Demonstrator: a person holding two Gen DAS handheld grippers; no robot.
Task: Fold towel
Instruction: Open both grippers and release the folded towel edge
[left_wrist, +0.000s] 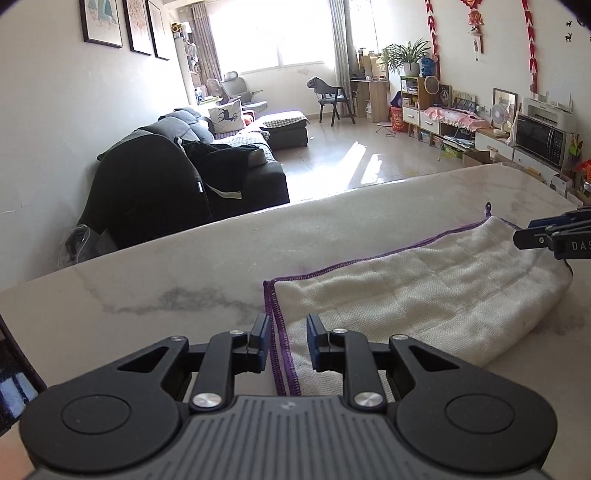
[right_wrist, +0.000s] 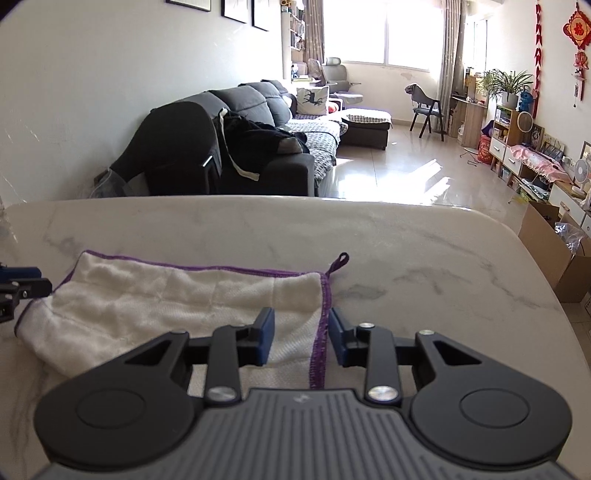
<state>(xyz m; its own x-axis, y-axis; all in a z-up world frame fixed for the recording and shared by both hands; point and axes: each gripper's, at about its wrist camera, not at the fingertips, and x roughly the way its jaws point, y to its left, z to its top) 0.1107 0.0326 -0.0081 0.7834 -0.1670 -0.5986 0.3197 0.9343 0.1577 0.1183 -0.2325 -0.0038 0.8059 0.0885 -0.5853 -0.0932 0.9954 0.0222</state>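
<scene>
A white towel (left_wrist: 424, 295) with purple stitched edges lies folded over on the marble table (left_wrist: 166, 280). My left gripper (left_wrist: 287, 338) is open, its fingers straddling the towel's left purple edge near the front. In the right wrist view the same towel (right_wrist: 166, 306) stretches to the left, with a purple hanging loop (right_wrist: 338, 263) at its far right corner. My right gripper (right_wrist: 301, 338) is open, its fingers on either side of the towel's right purple edge. Each gripper's tip shows at the border of the other view: right gripper (left_wrist: 554, 236), left gripper (right_wrist: 22, 286).
The table's far edge (right_wrist: 295, 197) drops to a living-room floor with a dark sofa (right_wrist: 236, 147) behind. Bare marble spreads to the right of the towel (right_wrist: 443, 280) and to its left (left_wrist: 110, 302). A cardboard box (right_wrist: 550, 251) stands off the table's right corner.
</scene>
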